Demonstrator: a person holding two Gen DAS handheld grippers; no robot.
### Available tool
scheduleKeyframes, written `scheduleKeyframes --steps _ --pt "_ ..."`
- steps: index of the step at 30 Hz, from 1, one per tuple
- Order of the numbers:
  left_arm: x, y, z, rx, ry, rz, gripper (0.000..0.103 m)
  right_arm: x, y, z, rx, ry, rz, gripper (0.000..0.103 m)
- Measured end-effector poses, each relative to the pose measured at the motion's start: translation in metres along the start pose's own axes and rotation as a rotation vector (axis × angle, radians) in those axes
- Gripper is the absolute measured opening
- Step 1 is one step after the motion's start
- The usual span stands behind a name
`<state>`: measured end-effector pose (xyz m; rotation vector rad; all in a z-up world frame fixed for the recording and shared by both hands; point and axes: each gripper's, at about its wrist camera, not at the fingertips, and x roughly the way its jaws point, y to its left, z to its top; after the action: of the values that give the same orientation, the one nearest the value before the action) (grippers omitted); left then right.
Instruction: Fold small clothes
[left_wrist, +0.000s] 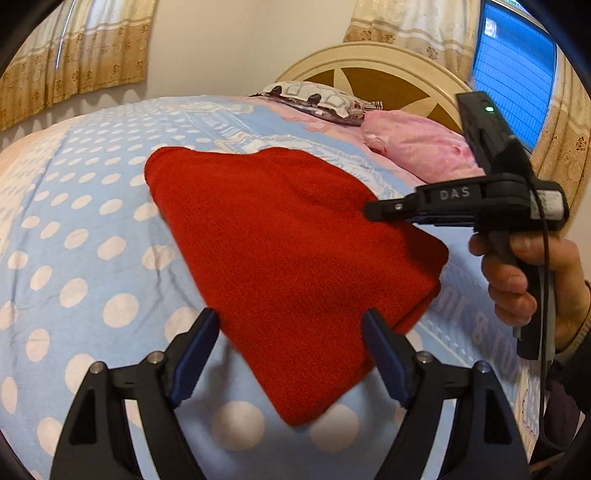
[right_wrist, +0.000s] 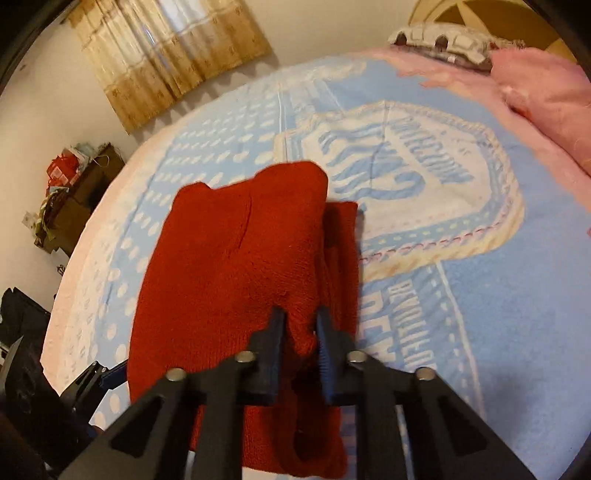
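Your right tongs (right_wrist: 298, 325) pinch a fold of the red knit (right_wrist: 236, 266), which lies partly folded on the bed (right_wrist: 480, 295); your left tongs (left_wrist: 291, 332) gape wide, holding nothing; I judge more folds remain.

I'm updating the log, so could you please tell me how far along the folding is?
Partly done: the red sweater lies on the bed already doubled into a compact shape. In hand: the right gripper pinches a fold of it, while the left gripper is open above it. Left: laying that fold flat and letting go.
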<state>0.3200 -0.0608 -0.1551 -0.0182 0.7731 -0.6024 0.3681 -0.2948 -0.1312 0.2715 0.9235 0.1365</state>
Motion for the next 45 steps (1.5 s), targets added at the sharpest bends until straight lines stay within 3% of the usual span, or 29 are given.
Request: scheduleKeyframes --steps 5,11,13,14,15,16,19,23,26,29,32,37,39,41,43,45 --pt "0.000 0.001 -0.002 -0.010 0.005 -0.006 0.084 -0.007 -0.008 -0.013 -0.013 -0.009 -0.089 0.010" --pt "0.002 0.006 -0.003 -0.040 0.010 -0.002 0.092 0.003 -0.008 -0.005 -0.062 0.019 -0.095 0.012" --pt "0.004 0.008 -0.004 -0.051 0.023 -0.004 0.092 -0.003 -0.007 0.001 -0.071 0.005 -0.128 0.028" --pt "0.005 0.007 -0.004 -0.052 0.027 -0.004 0.092 -0.010 -0.004 0.006 -0.087 -0.023 -0.172 0.042" --pt "0.005 0.007 -0.005 -0.050 0.028 -0.004 0.092 -0.016 -0.001 0.008 -0.099 -0.049 -0.189 0.049" --pt "0.005 0.006 -0.005 -0.046 0.029 -0.002 0.092 -0.023 0.005 0.014 -0.116 -0.091 -0.195 0.049" --pt "0.007 0.002 -0.006 -0.031 0.037 0.003 0.092 -0.024 0.031 0.029 -0.185 -0.118 -0.124 0.049" --pt "0.009 0.001 -0.008 -0.028 0.050 0.007 0.092 0.002 0.067 0.039 -0.310 -0.065 -0.010 0.049" --pt "0.010 0.003 -0.007 -0.033 0.057 0.006 0.092 0.034 0.075 0.042 -0.342 0.003 -0.049 0.049" --pt "0.010 0.003 -0.007 -0.037 0.059 0.005 0.094 0.056 0.056 0.044 -0.275 0.053 -0.078 0.049" --pt "0.007 0.002 -0.007 -0.037 0.051 0.005 0.094 0.062 0.029 0.042 -0.188 0.078 -0.018 0.048" --pt "-0.021 0.006 0.003 -0.080 -0.076 -0.032 0.094 0.054 0.028 0.026 -0.246 0.045 -0.021 0.047" --pt "-0.028 0.008 0.012 -0.106 -0.114 -0.019 0.100 0.057 0.034 0.024 -0.275 0.030 -0.041 0.047" --pt "-0.021 0.007 0.018 -0.081 -0.088 0.019 0.102 0.056 0.034 0.028 -0.271 0.034 -0.032 0.048" --pt "-0.002 0.002 0.017 -0.031 -0.018 0.087 0.102 0.049 0.027 0.037 -0.215 0.018 0.029 0.048" --pt "0.014 0.004 0.011 -0.033 0.036 0.084 0.102 0.047 0.016 0.048 -0.146 0.025 0.073 0.048"
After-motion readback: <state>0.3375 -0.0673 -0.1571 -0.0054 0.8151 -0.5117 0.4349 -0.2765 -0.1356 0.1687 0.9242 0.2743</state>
